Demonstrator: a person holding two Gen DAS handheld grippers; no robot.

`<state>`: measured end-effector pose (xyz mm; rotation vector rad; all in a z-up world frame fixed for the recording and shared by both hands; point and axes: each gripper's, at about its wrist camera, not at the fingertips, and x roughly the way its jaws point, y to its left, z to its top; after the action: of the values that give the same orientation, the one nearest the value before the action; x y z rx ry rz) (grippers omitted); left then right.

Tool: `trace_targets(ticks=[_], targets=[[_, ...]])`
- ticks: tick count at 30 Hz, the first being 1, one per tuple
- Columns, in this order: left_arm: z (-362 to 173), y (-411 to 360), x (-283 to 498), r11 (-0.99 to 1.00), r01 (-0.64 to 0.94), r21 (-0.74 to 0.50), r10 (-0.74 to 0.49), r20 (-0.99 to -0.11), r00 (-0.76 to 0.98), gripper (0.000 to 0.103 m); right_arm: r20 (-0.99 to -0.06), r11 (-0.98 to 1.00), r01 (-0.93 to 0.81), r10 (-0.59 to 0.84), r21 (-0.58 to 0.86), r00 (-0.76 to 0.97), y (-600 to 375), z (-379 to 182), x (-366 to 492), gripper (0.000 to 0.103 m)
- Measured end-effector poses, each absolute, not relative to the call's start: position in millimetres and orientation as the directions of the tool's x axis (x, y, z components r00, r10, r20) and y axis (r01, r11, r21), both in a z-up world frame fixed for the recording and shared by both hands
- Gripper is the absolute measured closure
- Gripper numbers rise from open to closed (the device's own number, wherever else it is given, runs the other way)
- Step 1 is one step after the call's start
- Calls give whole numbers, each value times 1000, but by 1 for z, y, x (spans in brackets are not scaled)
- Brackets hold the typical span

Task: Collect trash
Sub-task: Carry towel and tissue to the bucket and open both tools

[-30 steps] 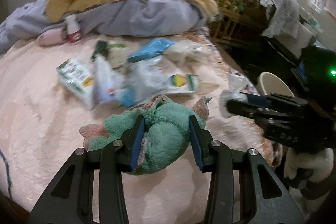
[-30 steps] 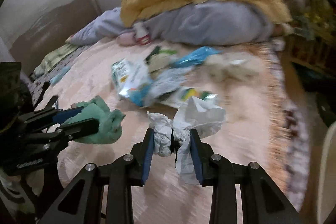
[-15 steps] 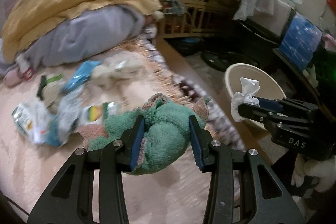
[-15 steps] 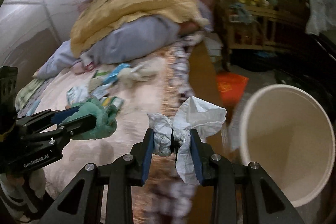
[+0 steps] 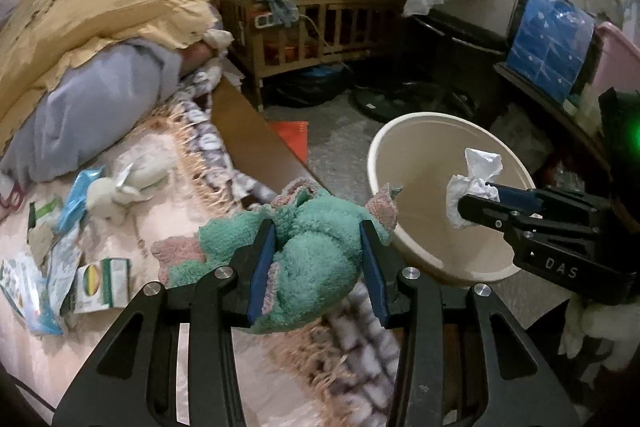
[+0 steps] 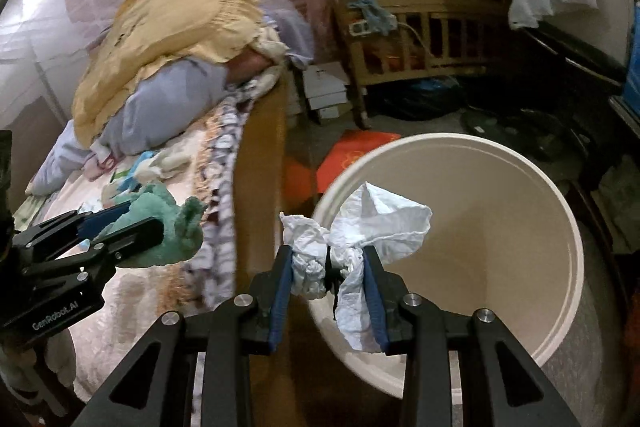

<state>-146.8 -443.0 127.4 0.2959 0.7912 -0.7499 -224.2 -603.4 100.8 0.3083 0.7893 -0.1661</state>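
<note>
My left gripper (image 5: 318, 263) is shut on a green fluffy cloth (image 5: 308, 243) and holds it over the bed's edge, just left of the cream bin (image 5: 424, 131). My right gripper (image 6: 328, 267) is shut on a crumpled white tissue (image 6: 372, 223) and holds it above the bin's (image 6: 500, 155) near left rim. In the left wrist view the right gripper (image 5: 466, 205) with the tissue (image 5: 476, 175) hangs over the bin's open mouth. In the right wrist view the left gripper (image 6: 132, 223) with the green cloth (image 6: 168, 223) is at the left.
Wrappers and packets (image 5: 60, 247) lie on the pink bed (image 5: 120, 327), with a small white plush (image 5: 120, 191). Yellow and grey bedding (image 5: 88, 39) is piled behind. A wooden crib (image 5: 320, 3) and a red packet (image 6: 356, 155) on the floor stand beyond the bin.
Both grippers have swung right from over the bed toward the bin, each keeping its load. The tissue has gone from over the bed to over the bin's mouth.
</note>
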Motion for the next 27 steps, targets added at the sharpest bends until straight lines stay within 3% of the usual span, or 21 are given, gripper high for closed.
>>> trace_targets(ticks=[15,20,25,26,27], targets=[[115,-499,-145,661,750,-9,-503,-747,434,64,-741,914,348,-84,210,666,-643,87,-230,70],[115,-517,-135,628,766,-137,-574,-746,337,62,-748,890,395,-100,227,656,-661,81,-232,70],[115,-531,-118,579,742,-339,-677,-707,205,50,-746,863,446,-131,239,652,-673,77,-235,57],[116,-531,-116,574,735,-361,-688,-700,193,48,-742,856,456,-137,245,656,-675,78,-236,52],[117,-532,-114,571,728,-379,-696,-694,184,43,-740,852,461,-143,246,658,-676,79,-237,40]])
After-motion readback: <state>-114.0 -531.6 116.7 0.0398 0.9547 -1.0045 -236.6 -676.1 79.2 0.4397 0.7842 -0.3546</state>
